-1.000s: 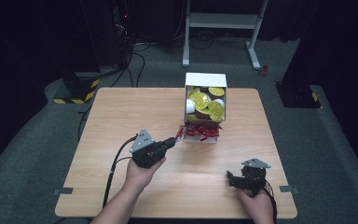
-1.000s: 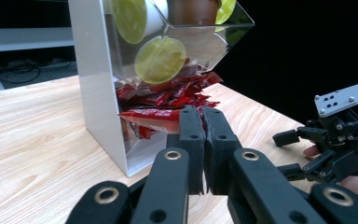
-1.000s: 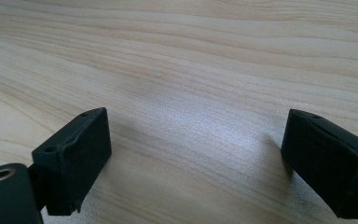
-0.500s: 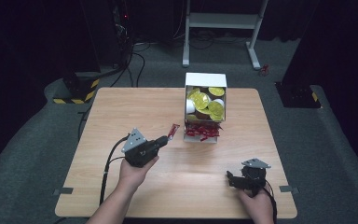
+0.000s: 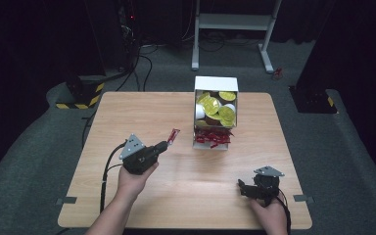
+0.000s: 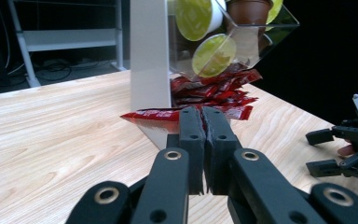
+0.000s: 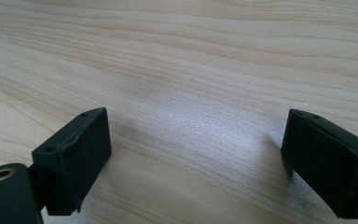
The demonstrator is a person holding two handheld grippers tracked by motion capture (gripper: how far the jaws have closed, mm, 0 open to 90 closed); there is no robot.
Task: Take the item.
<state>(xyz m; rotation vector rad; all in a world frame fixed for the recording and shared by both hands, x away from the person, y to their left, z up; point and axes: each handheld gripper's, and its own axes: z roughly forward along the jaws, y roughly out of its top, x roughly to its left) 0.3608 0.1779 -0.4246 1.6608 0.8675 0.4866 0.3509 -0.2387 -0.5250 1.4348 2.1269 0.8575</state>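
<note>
Left gripper, jaws clenched on a flat red sauce sachet, holds it above the pale wooden table, left of the white dispenser box of yellow-lidded capsules. Right gripper, jaws spread with nothing between them, rests near the table's front edge.

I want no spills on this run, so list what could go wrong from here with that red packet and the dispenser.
1. The left gripper pinches the red sauce packet only at one end, so it may slip or swing loose.
2. Jaws shut hard on a thin packet could burst it over the wooden table.
3. The loose packet pile lies at the open mouth of the dispenser box; a careless return could scatter it. The right gripper rests open, far off.
</note>
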